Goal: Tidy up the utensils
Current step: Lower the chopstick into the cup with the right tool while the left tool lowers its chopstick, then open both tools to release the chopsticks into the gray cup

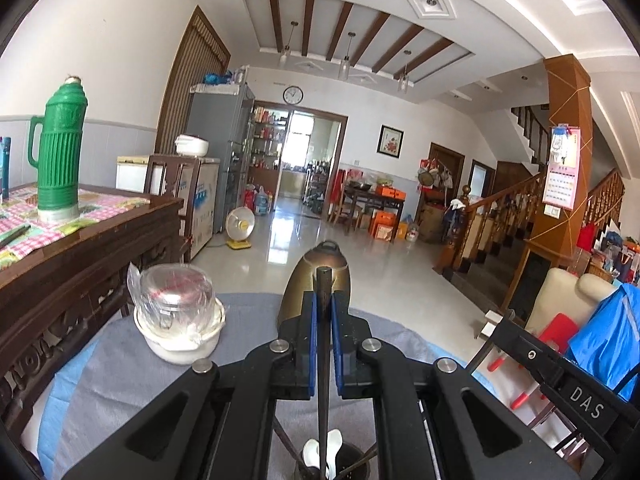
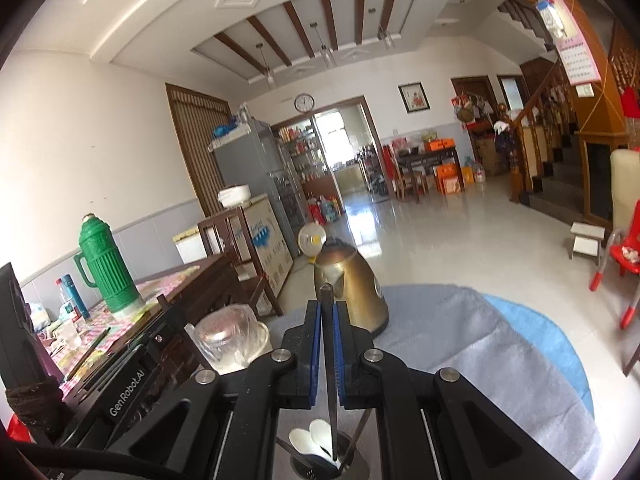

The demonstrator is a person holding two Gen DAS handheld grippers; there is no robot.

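Observation:
My left gripper (image 1: 324,304) is shut on a dark chopstick (image 1: 324,320) held upright; its lower end reaches into a dark utensil holder (image 1: 352,466) with white spoons (image 1: 310,454) and other sticks. My right gripper (image 2: 327,312) is shut on a dark chopstick (image 2: 329,344), also upright, its tip down in the same holder (image 2: 346,446) beside white spoons (image 2: 304,438). The right gripper's body shows at the right edge of the left wrist view (image 1: 560,376), and the left gripper's body shows at the left of the right wrist view (image 2: 128,396).
A brass kettle (image 1: 320,276) stands just beyond the fingers on the grey-blue cloth (image 2: 480,352). A white bowl with wrapped glass cups (image 1: 180,320) sits to the left. A dark wooden table (image 1: 80,248) with a green thermos (image 1: 60,152) stands at left. Red chair (image 2: 624,256) at right.

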